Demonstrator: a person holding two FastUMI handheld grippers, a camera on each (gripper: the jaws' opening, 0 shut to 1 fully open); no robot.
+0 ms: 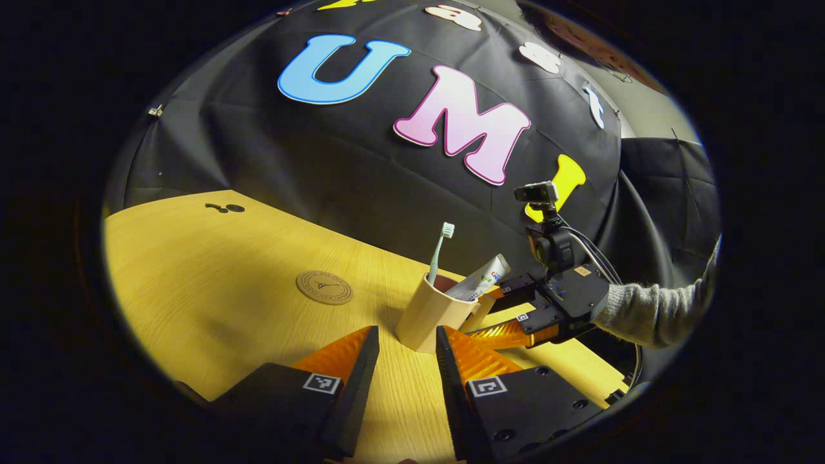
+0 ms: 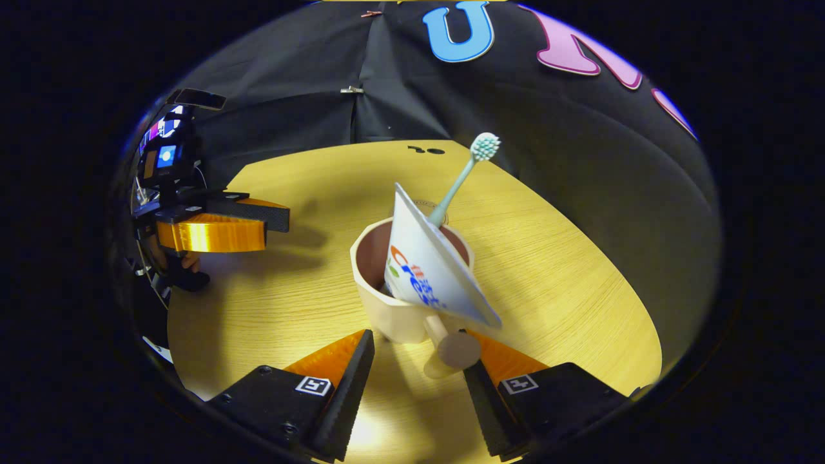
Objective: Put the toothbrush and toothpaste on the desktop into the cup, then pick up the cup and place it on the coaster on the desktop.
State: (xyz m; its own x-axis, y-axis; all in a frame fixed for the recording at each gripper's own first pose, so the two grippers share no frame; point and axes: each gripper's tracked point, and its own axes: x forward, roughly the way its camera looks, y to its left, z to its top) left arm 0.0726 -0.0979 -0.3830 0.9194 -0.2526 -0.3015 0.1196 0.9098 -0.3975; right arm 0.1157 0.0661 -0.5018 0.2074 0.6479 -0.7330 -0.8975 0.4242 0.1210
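With toothbrush (image 2: 461,180) & toothpaste (image 2: 428,267) both standing in the cup (image 2: 399,316), next step looks like the lift. Right gripper (image 2: 416,361) is spread wide, cup handle (image 2: 451,351) between its fingers, nothing clamped yet; left gripper (image 1: 406,351) also spread, near cup. Close squarely on handle, lift level, carry to coaster (image 1: 324,287) w/o tipping.
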